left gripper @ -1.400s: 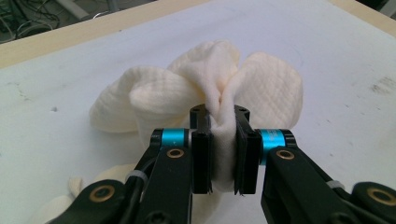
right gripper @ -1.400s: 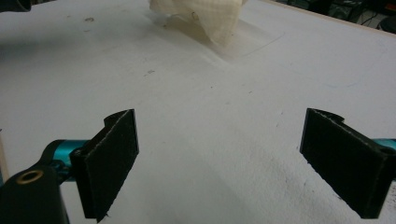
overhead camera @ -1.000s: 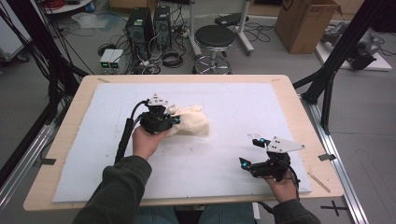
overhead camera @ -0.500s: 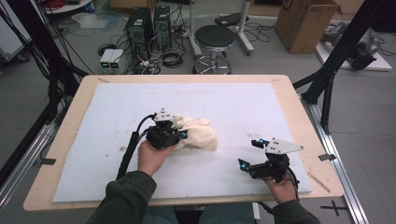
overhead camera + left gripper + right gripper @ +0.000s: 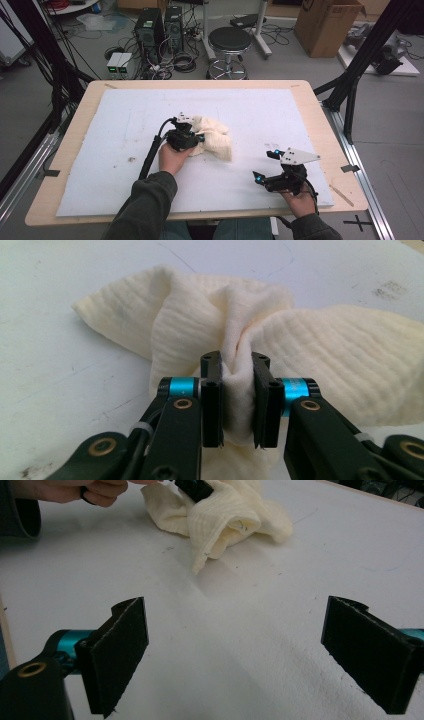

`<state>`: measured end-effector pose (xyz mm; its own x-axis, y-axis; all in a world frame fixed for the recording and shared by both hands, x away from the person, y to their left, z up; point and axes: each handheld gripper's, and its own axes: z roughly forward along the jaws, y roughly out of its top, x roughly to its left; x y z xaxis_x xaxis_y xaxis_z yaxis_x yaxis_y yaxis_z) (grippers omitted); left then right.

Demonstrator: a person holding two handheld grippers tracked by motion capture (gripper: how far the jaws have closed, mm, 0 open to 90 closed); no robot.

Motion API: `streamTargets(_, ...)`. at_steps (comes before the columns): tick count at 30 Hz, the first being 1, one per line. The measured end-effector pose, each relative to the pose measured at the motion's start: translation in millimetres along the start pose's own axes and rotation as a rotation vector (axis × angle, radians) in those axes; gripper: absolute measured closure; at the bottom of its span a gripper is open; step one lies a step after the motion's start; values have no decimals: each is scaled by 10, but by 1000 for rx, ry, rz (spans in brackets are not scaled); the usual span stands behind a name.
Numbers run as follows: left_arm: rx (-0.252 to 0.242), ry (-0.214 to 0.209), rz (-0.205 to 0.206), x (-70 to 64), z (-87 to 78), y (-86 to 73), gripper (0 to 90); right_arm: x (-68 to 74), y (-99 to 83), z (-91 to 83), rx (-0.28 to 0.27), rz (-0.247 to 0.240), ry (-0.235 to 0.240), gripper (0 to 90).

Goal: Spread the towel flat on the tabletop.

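**Cream cloth pinched near the middle of the white counter**

From the high view, the left gripper (image 5: 192, 136) is gripping a crumpled cream cloth (image 5: 216, 141) lying near the middle of the counter (image 5: 115, 125), whose white sheet is showing faint scuffs and is sitting on a pale wooden board. The right gripper (image 5: 264, 165) is hovering well apart from it, near the front right corner. Beyond the counter, a round black stool (image 5: 230, 40), computer towers (image 5: 159, 25), tangled cables and a cardboard box (image 5: 330, 22) are standing on the grey floor.

In the left gripper view, the jaws are pinching a bunched fold of the cloth (image 5: 320, 355), which is spreading out behind them.

In the right gripper view, the jaws are standing wide apart over bare white sheet, with the cloth (image 5: 225, 510) lying farther off beside the person's hand (image 5: 75, 489).
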<state>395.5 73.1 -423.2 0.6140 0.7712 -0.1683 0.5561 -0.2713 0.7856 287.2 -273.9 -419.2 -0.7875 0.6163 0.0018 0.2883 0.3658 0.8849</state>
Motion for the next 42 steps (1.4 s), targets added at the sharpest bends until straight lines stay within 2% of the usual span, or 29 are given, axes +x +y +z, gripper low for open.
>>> streamTargets(3,-8,-11,37,-17,-24,2,683,1,-2,2,1,-3,2,108)
streamTargets(5,-23,-23,42,-25,-73,17,586,3,-3,8,6,-1,3,109)
streamTargets(9,-35,-39,50,-13,-165,43,473,13,9,19,7,-5,9,109)
streamTargets(11,-60,-56,66,-8,-295,44,464,23,13,27,10,-9,17,109)
streamTargets(15,-81,-58,85,39,-474,9,417,34,24,57,22,-4,35,114)
streamTargets(16,-81,-58,85,39,-474,9,417,32,36,60,17,-5,39,116)
streamTargets(17,-90,-55,84,76,-562,-20,411,34,52,62,10,-1,46,121)
streamTargets(19,-96,-58,83,106,-649,-53,399,39,90,65,-1,3,65,167)
streamTargets(21,-96,-58,87,110,-677,-64,400,51,129,82,-8,-7,73,180)
streamTargets(23,-94,-56,111,118,-759,-92,409,52,180,131,1,-16,96,245)
streamTargets(25,-86,-67,125,120,-822,-165,449,59,223,188,10,-27,101,275)
streamTargets(27,-75,-78,136,124,-826,-197,514,54,269,249,15,-41,117,345)
streamTargets(28,-49,-80,156,128,-811,-256,534,55,289,277,15,-46,126,378)
streamTargets(30,-27,-86,169,133,-792,-314,561,59,326,323,19,-56,135,452)
streamTargets(32,-9,-78,180,137,-764,-363,610,66,370,394,22,-77,147,513)
streamTargets(33,-9,-78,180,137,-764,-363,621,71,384,422,29,-79,161,530)
streamTargets(34,13,-78,186,153,-735,-390,621,71,384,422,29,-79,161,530)
streamTargets(37,68,-70,194,187,-647,-435,647,48,420,653,87,-80,184,539)
streamTargets(38,80,-70,187,199,-621,-444,647,48,420,653,87,-80,184,539)
streamTargets(40,86,-73,180,236,-567,-451,666,1,404,836,137,-66,181,557)
streamTargets(42,81,-74,170,246,-547,-454,679,-18,396,889,152,-71,169,561)
